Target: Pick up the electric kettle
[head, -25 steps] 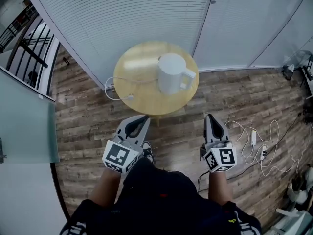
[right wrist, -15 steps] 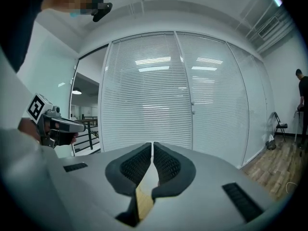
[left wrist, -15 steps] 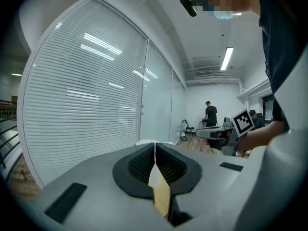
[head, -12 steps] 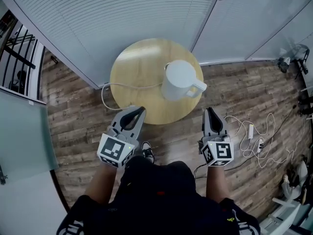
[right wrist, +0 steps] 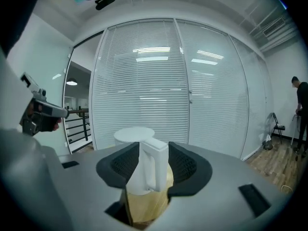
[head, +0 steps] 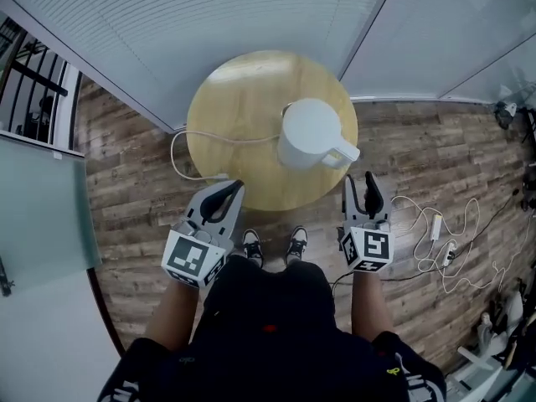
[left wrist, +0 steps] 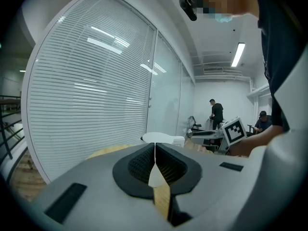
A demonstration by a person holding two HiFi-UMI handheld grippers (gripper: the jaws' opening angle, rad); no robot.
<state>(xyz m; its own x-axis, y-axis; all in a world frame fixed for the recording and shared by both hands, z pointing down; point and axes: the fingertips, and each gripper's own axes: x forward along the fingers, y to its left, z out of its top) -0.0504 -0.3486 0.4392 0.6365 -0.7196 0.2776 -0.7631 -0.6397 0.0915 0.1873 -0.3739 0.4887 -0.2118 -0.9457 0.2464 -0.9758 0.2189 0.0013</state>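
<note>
Electric kettle (head: pixel 308 132) on table (head: pixel 226 99), 3 o'clock side, unlifted. Right gripper (head: pixel 362 181) at its 5 o'clock: jaws just opened wide, handle (head: pixel 345 153) ahead, nothing between. Left gripper (head: pixel 228 189) closed, empty. Grasp and lift remain

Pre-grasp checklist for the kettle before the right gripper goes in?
1. Right gripper open: ok; jaws have just been opening, nothing between them.
2. Handle centred in right gripper view: ok.
3. Handle reached: not ok, gripper short of it.
4. Kettle upright on table: ok.
5. Cord unplugged from kettle: cannot tell.
6. Left gripper shut, away from kettle: ok.
</note>
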